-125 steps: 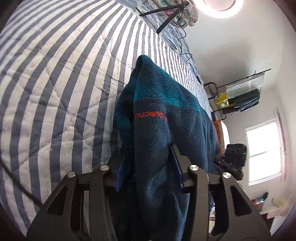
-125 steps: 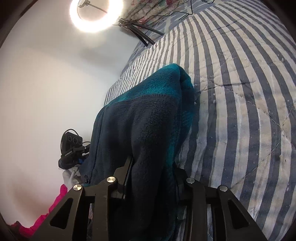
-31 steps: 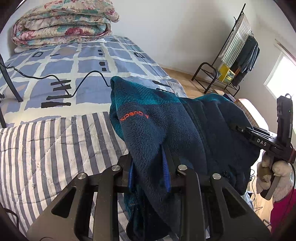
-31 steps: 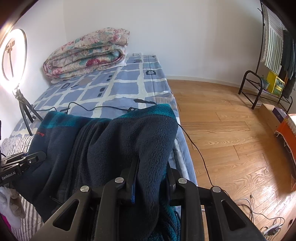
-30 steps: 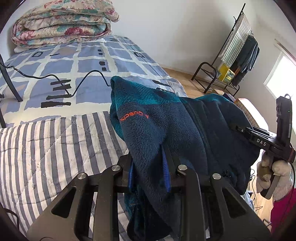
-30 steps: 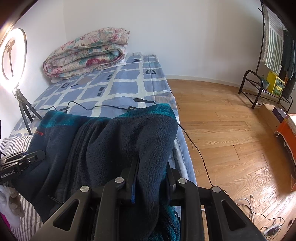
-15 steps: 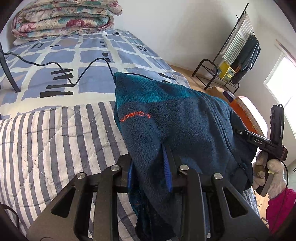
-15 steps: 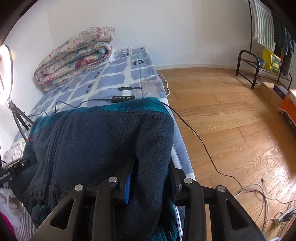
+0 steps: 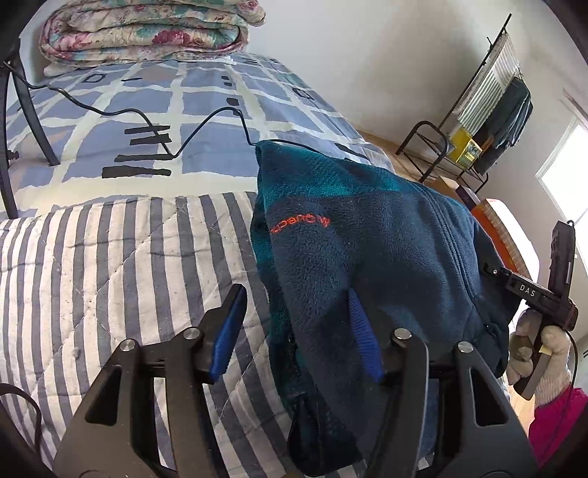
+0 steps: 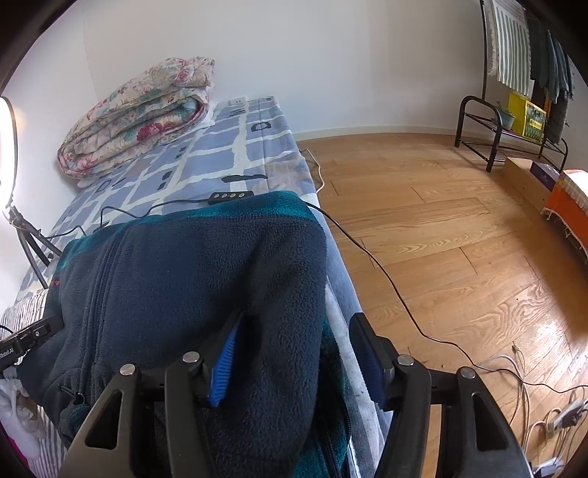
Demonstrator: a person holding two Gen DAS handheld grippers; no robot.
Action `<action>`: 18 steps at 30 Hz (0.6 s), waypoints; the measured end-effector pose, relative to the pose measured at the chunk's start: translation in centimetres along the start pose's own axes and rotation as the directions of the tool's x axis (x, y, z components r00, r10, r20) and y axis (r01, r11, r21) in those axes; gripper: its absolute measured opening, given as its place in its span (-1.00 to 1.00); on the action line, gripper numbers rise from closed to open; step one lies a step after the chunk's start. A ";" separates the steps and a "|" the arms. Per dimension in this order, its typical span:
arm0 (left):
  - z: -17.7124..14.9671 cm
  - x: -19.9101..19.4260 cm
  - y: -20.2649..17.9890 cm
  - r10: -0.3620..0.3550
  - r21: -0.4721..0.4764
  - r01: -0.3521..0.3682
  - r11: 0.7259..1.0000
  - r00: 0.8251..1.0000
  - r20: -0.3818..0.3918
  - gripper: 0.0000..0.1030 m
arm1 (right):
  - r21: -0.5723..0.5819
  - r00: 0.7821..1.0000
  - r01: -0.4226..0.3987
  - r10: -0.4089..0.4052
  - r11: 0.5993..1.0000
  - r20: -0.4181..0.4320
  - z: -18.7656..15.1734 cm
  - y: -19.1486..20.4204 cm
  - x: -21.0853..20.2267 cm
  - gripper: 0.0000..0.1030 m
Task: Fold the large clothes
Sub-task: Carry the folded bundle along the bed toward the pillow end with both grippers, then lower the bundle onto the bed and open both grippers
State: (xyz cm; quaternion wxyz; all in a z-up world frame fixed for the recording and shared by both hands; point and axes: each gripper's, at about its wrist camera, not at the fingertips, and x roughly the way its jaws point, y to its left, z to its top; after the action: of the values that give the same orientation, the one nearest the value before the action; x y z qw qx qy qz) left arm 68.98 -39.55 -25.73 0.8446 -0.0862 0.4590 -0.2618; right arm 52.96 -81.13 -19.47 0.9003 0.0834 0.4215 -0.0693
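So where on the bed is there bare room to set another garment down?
The striped quilt left of the fleece is bare. The checked sheet is partly free between the folded comforter and the fleece, but a cable crosses it. The right edge is crowded: the fleece reaches the bed's side.

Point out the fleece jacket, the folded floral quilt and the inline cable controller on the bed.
fleece jacket [image 9: 386, 257]: left wrist view, navy chest panel beside the zip.
floral quilt [image 10: 139, 121]: right wrist view, middle of the folded stack.
cable controller [image 10: 230, 196]: right wrist view, its black body.
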 end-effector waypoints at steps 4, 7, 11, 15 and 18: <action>-0.2 -0.6 -0.1 0.011 0.006 -0.011 1.000 1.000 0.001 0.20 | -0.012 1.000 -0.008 0.008 1.000 0.007 -0.1 0.6 -0.8 0.39; -0.2 -1.1 -0.3 0.016 0.006 -0.016 1.000 1.000 -0.014 0.20 | -0.029 1.000 -0.002 0.002 1.000 0.012 0.0 1.3 -1.5 0.51; -0.2 -2.4 -0.8 0.026 0.019 -0.026 1.000 1.000 -0.014 0.34 | -0.040 0.998 0.037 -0.035 0.999 0.046 0.6 2.0 -3.3 0.66; -0.3 -4.1 -1.3 0.026 0.020 -0.026 0.999 1.000 -0.006 0.36 | -0.017 0.997 0.043 -0.041 0.999 0.070 1.0 1.9 -5.4 0.74; -0.6 -5.7 -1.8 0.026 0.024 -0.026 0.999 1.000 -0.002 0.36 | -0.015 0.997 0.040 -0.039 0.999 0.073 0.8 1.9 -6.9 0.74</action>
State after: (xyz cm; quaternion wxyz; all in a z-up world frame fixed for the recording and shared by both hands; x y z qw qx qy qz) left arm 65.33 -38.02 -21.19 0.8484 -0.0700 0.4578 -0.2564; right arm 49.57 -79.02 -13.48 0.9143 0.0651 0.3904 -0.0865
